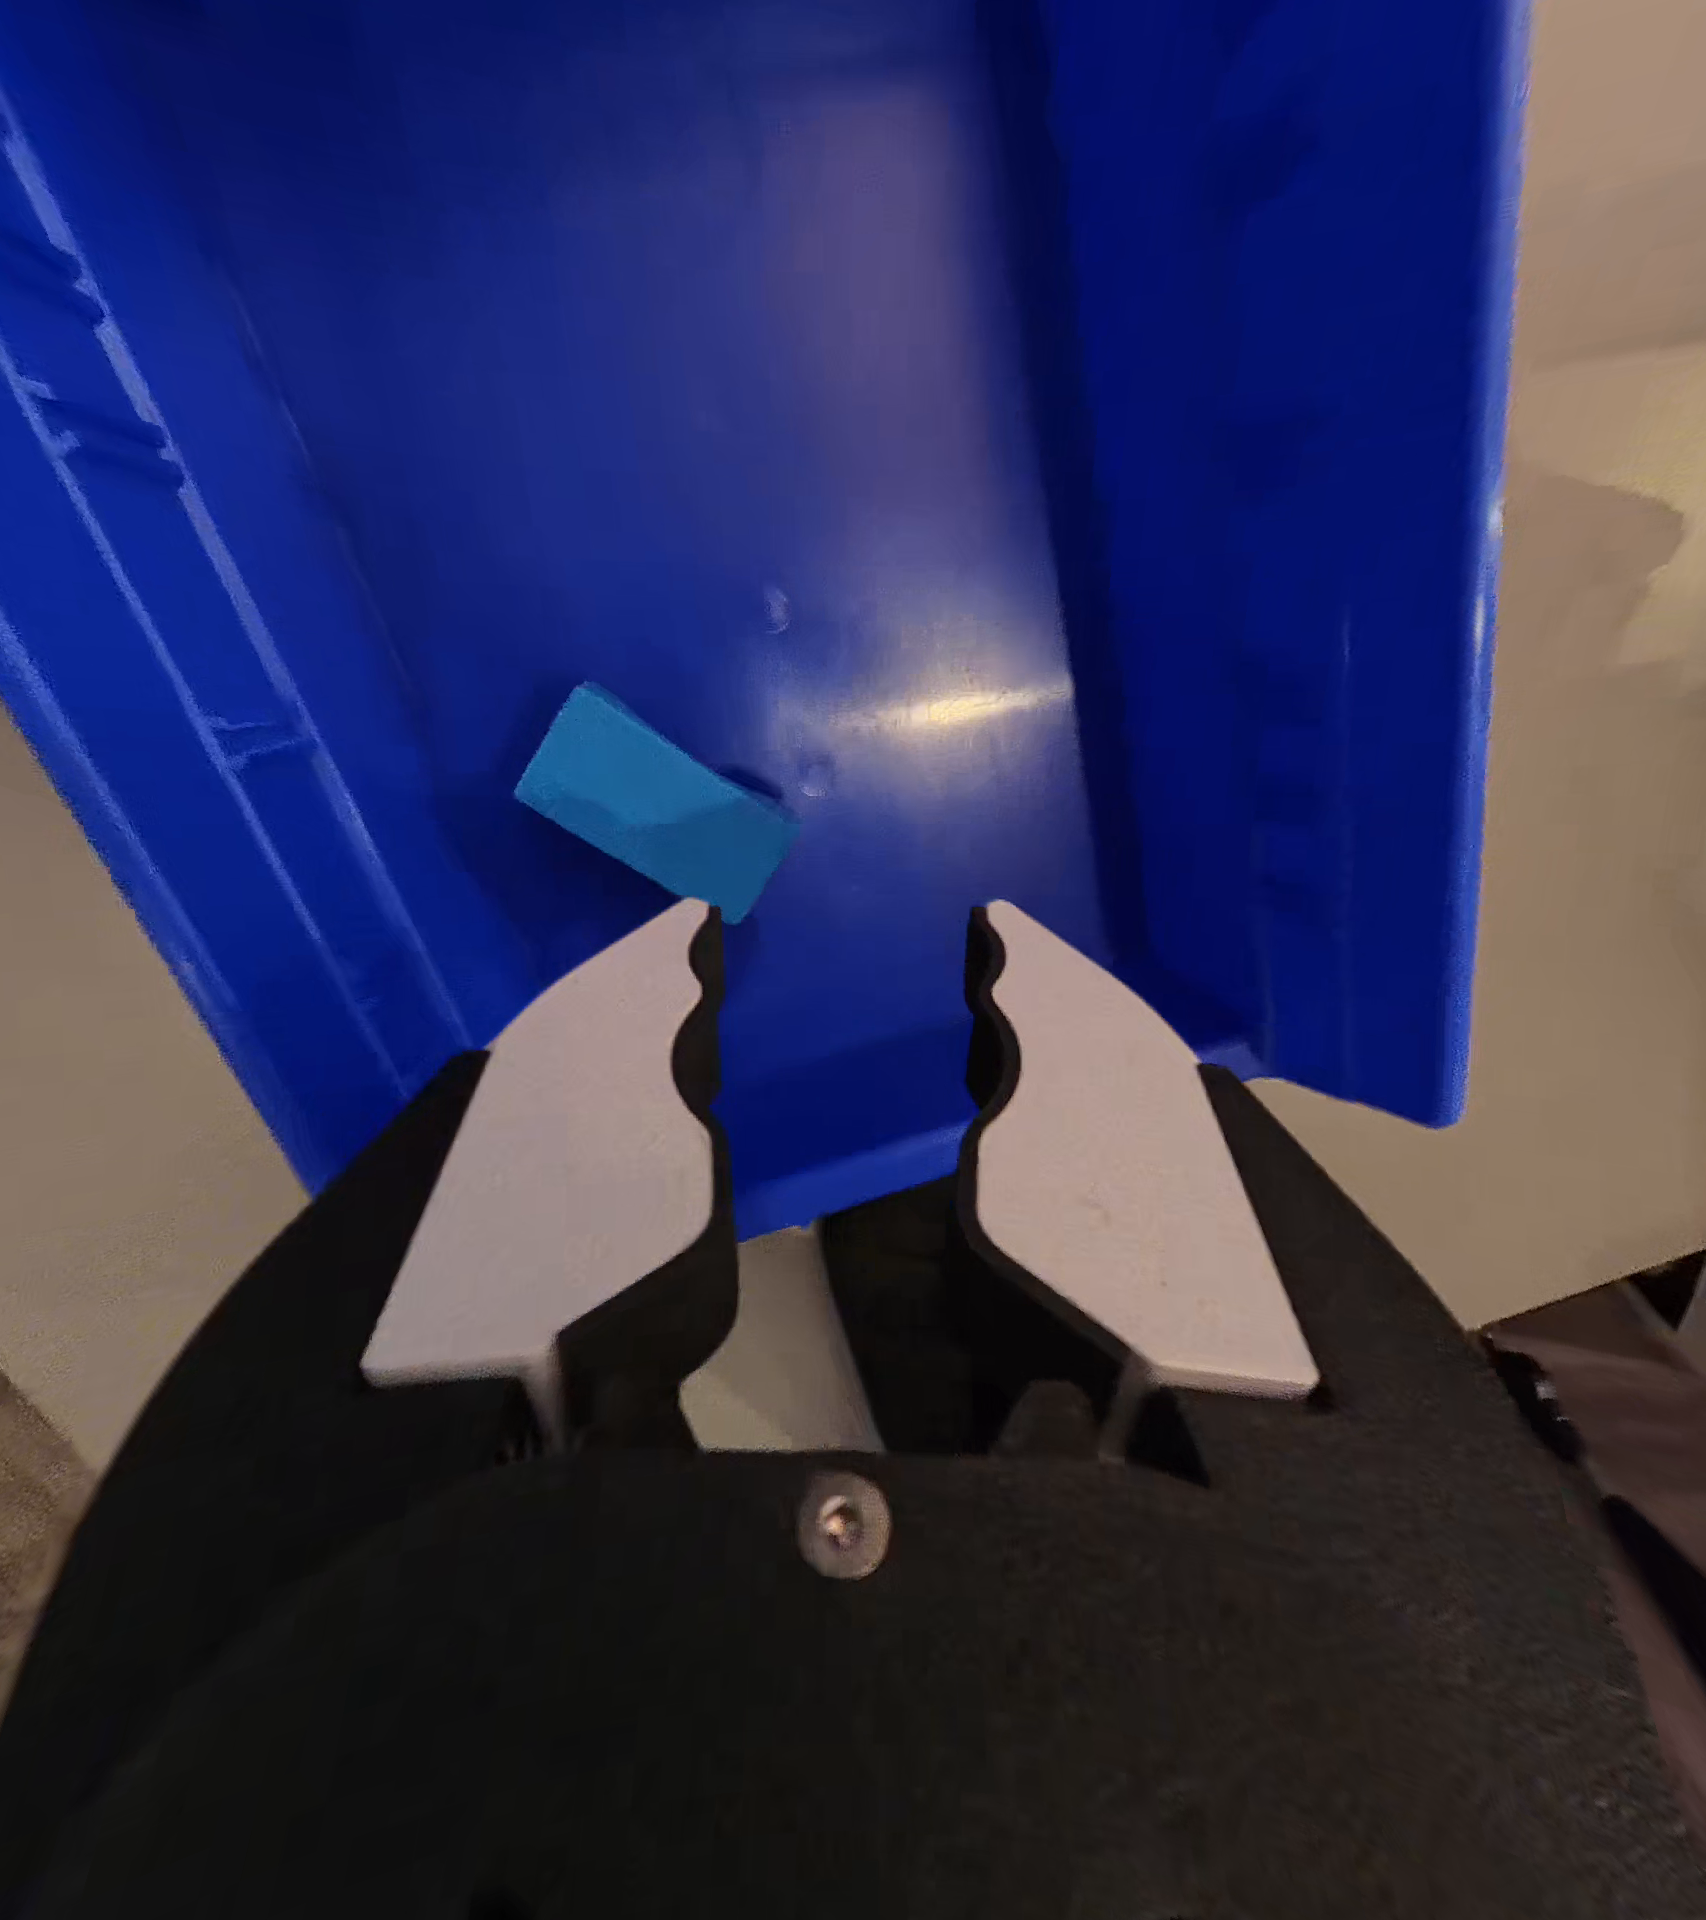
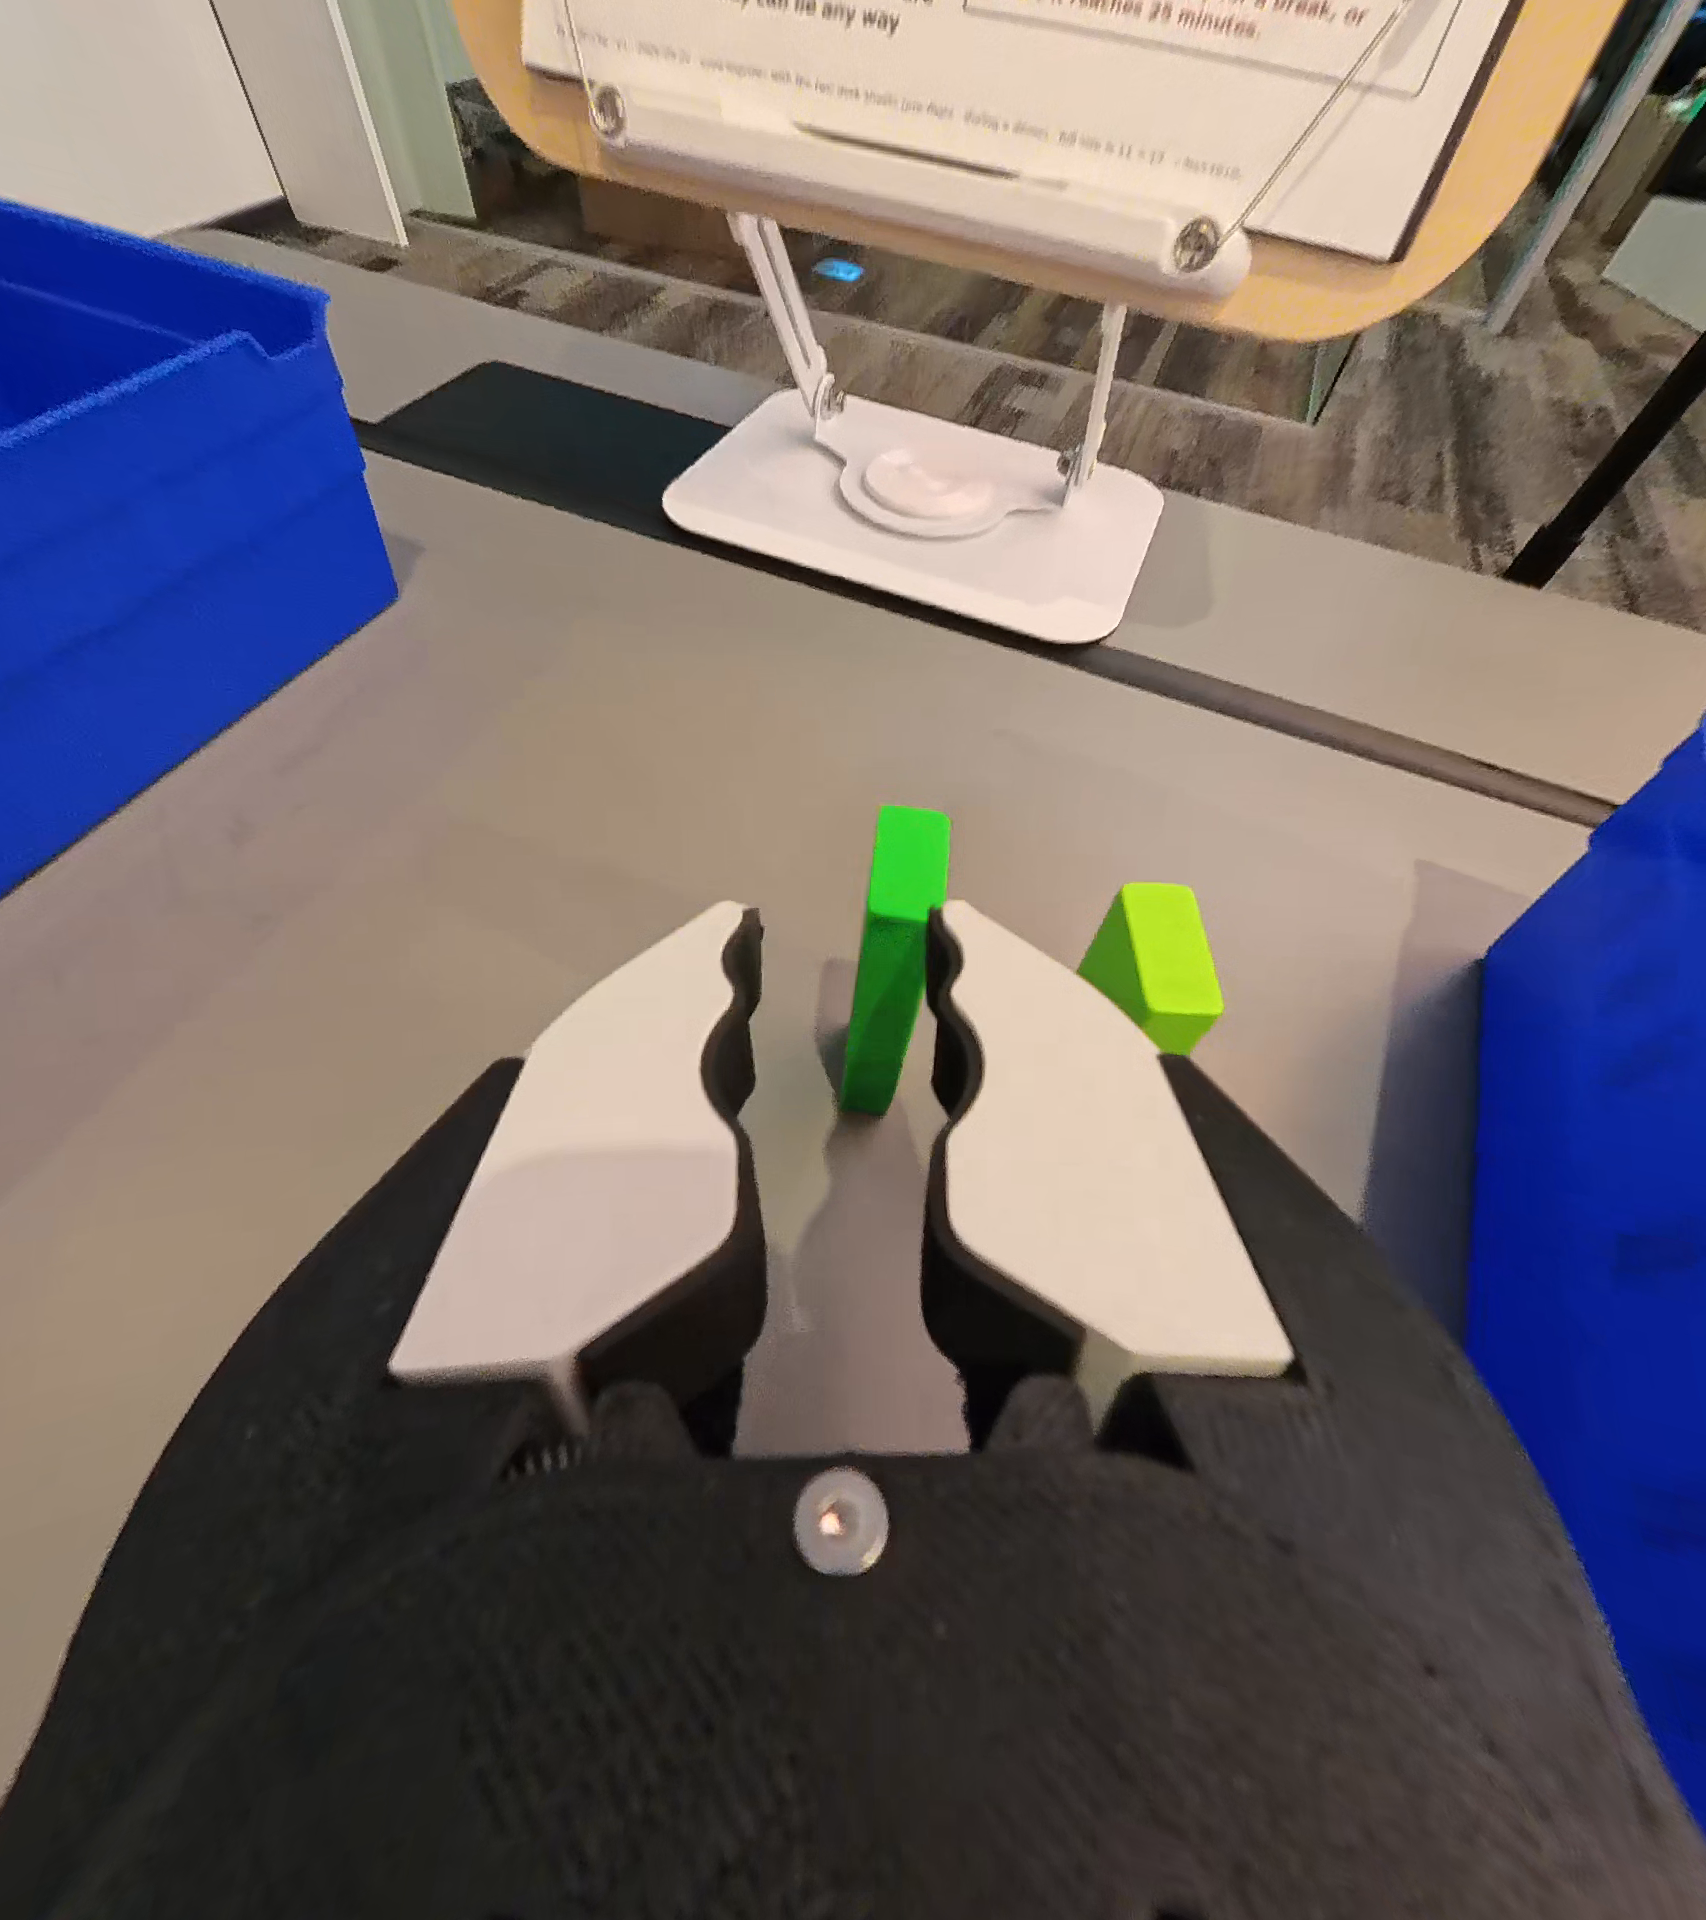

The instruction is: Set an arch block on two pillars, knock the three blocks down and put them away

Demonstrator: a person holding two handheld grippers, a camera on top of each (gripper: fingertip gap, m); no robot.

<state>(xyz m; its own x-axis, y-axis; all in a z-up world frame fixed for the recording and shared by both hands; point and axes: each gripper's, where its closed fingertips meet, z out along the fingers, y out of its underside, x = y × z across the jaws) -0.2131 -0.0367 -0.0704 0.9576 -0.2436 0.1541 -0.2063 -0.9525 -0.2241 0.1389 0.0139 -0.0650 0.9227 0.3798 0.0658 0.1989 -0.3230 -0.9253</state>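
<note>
In the left wrist view a light blue arch block [image 1: 657, 800] lies on the floor of a blue bin [image 1: 932, 468], just beyond my left fingertip. My left gripper [image 1: 844, 914] is open and empty over the bin's near end. In the right wrist view a green block [image 2: 890, 956] lies on the grey table [image 2: 568, 779], partly between the fingers and close against the right one. A lime-green block [image 2: 1155, 966] lies to its right. My right gripper [image 2: 844, 920] is open, low over the table, and holds nothing.
A blue bin [image 2: 101, 499] stands at the table's left and another blue bin [image 2: 1659, 1143] at the right. A white stand [image 2: 911, 520] holding a wooden board with paper sits at the table's far edge. Carpeted floor lies beyond. There is about 35 cm between the tips of the two grippers.
</note>
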